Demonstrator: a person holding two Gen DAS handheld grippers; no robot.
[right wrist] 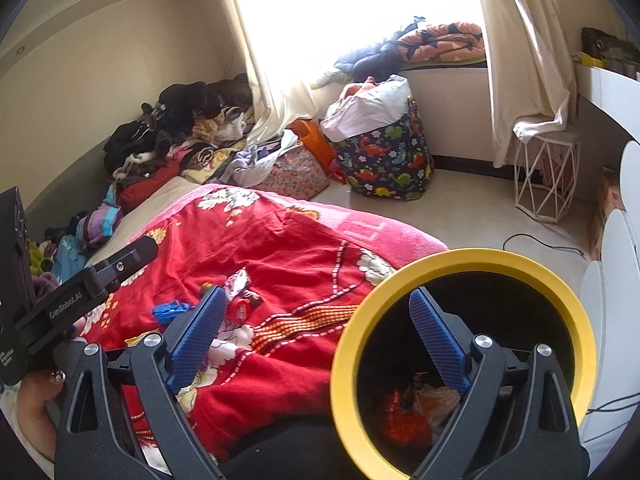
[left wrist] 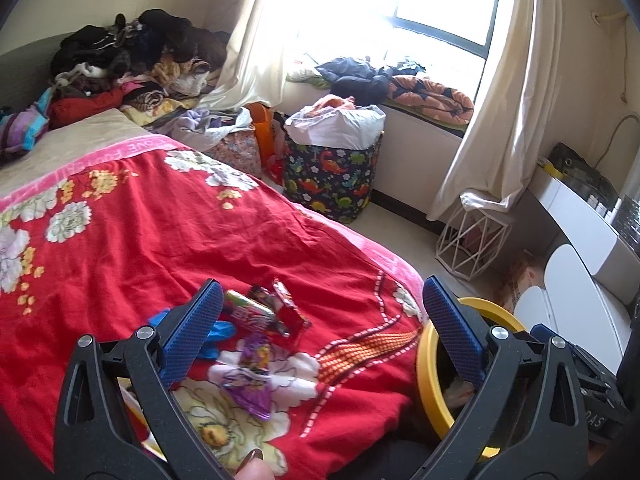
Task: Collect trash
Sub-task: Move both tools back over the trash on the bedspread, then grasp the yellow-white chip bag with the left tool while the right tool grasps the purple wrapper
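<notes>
My left gripper (left wrist: pixel 320 340) gapes wide and empty over the wrappers (left wrist: pixel 264 316) on the red bedspread (left wrist: pixel 120 248): light, crinkly, slippery, so I'd pinch an edge. My right gripper (right wrist: pixel 316 340), equally spread and empty, hovers at the yellow-rimmed bin (right wrist: pixel 460 258).

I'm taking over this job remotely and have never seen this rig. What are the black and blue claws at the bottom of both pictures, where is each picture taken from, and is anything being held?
Each picture comes from a camera on a hand-held gripper, looking along its two blue-padded fingers. The left gripper is open over the red floral bedspread, where snack wrappers lie: a purple wrapper, a red wrapper and something blue. The right gripper is also open and holds nothing; one finger stands in front of the yellow-rimmed bin, which already has trash in the bottom. Nothing is gripped now.
</notes>
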